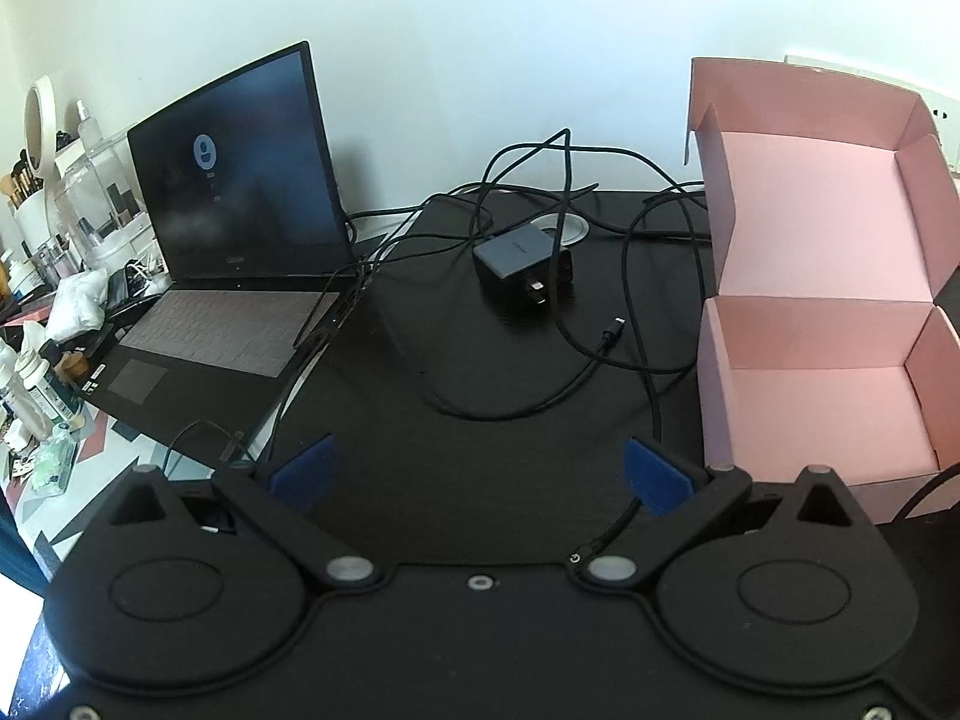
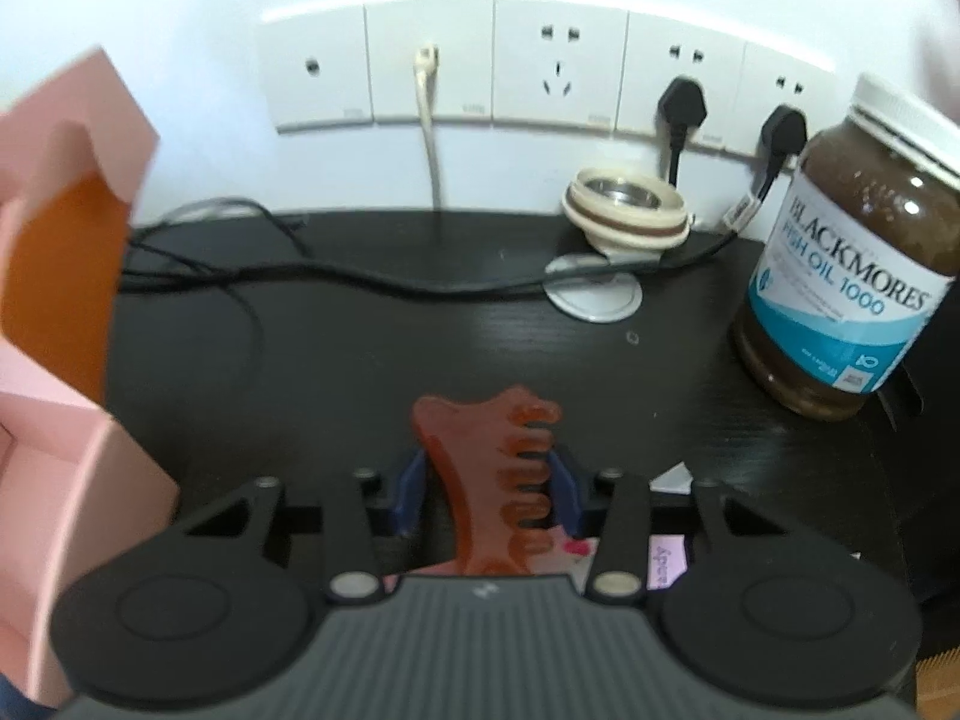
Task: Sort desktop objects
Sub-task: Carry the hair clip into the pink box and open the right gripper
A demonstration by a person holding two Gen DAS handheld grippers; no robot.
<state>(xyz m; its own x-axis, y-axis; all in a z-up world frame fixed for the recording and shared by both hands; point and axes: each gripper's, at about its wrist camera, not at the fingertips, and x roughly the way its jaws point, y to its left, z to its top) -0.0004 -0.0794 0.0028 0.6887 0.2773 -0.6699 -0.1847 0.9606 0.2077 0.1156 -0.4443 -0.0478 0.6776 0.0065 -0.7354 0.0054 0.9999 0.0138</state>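
In our right claw (image 2: pixel 489 483) we have an amber comb (image 2: pixel 489 468) with thick rounded teeth. The blue pads sit against its two sides, so the jaws are drawn in partway and pressing on it, and its broad end sticks out ahead of the fingertips over the dark desk (image 2: pixel 360 360). The picture is a little soft, so we cannot tell whether the comb is lifted clear of the desk or only just above it.

Ahead of this claw and to its right stands a brown jar of fish oil (image 2: pixel 852 264), upright and untouched. Further ahead, near the wall sockets (image 2: pixel 558 69), is a small cream dish (image 2: pixel 624 210). To the left of the claw, close by, is the wall of the pink box (image 2: pixel 72 450).

Our left claw (image 1: pixel 480 474) is spread wide with nothing between its pads. Ahead of it on the desk lie a grey charger (image 1: pixel 516 258) and a tangle of black cables (image 1: pixel 570 324), well apart from the fingers. To its right the pink box (image 1: pixel 840 312) stands open, and the part of its inside we can see is bare. To its left is an open laptop (image 1: pixel 234 276).

We judge the sorting barely begun: nothing shows in the box, the comb is only in hand, and the jar, charger and cables are still loose. The comb probably goes into the box next.
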